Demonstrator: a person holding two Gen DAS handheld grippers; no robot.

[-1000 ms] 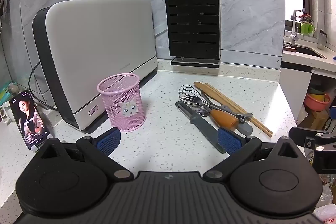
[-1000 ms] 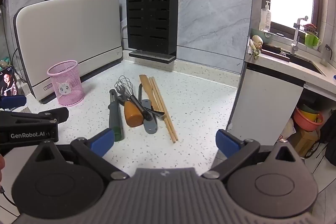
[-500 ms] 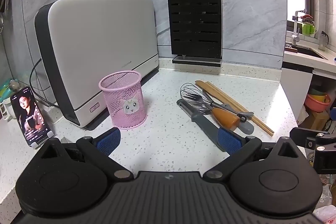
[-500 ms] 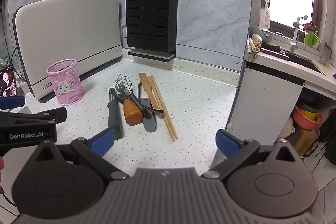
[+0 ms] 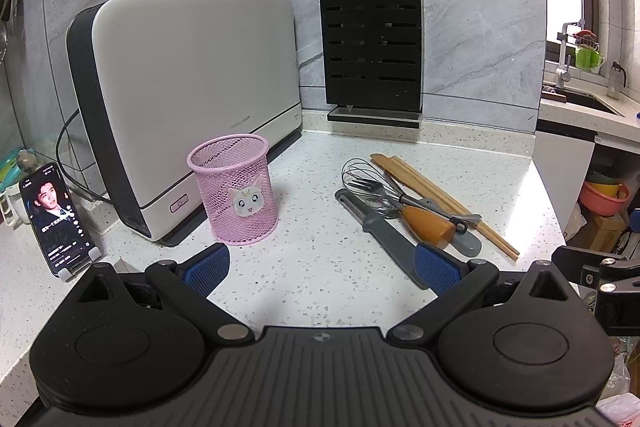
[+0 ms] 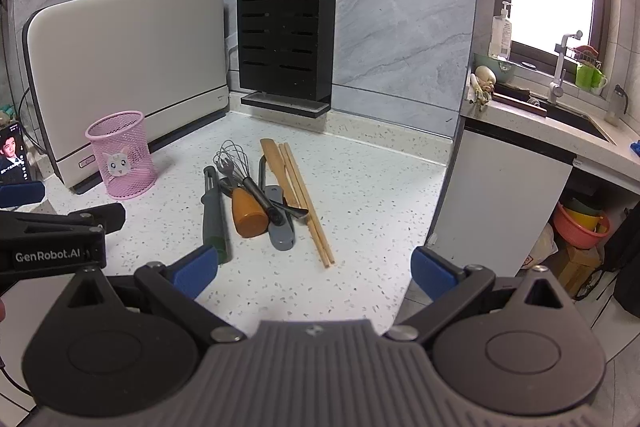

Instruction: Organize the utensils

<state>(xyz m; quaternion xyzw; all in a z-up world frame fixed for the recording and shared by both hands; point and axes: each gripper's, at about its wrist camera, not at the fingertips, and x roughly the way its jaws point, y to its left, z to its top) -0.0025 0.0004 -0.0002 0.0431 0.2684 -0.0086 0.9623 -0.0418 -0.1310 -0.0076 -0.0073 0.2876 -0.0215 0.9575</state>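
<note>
Both the left gripper (image 5: pixel 322 265) and right gripper (image 6: pixel 314 267) have fingers spread, empty; the orange-handled wire whisk (image 6: pixel 244 195) looks light, rigid; grip its thick wooden handle.

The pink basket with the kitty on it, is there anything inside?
Nothing shows inside the pink mesh basket: light passes through its walls and no handle pokes above the rim. The very bottom is hard to see. The whisk and chopsticks lie on the counter.

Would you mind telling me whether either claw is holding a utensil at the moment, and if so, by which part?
Nothing is held. The left claw and right claw are both open and empty above the counter, and the utensils lie untouched beside the pink mesh cup.
</note>
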